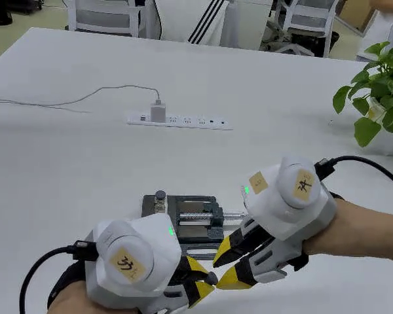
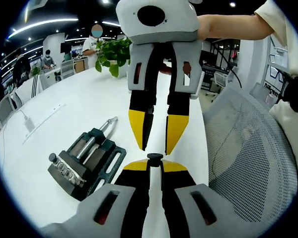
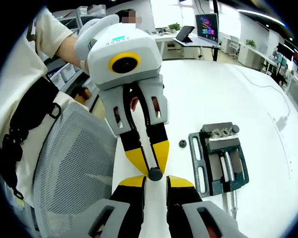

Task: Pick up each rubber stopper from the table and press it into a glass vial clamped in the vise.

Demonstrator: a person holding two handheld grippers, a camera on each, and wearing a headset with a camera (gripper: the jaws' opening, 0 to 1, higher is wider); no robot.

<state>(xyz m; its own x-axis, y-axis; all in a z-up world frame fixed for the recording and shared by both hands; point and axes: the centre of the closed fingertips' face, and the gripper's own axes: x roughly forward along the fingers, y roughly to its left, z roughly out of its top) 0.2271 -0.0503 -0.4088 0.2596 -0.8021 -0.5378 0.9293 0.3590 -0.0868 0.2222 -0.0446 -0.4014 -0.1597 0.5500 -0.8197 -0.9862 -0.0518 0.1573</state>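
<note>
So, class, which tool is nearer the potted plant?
Right. The right tool lies between the plant and the left tool, which holds a stopper farther off.

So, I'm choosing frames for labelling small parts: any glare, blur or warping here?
Head view: even light, faint shadows, vise sharp, no glare on the white table. Left gripper view: heavy fisheye bending, bright ceiling strips upper left. Right gripper view: same bending, stopper crisp.

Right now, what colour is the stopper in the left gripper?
Dark grey, near black. The stopper shows best in the right gripper view.
</note>
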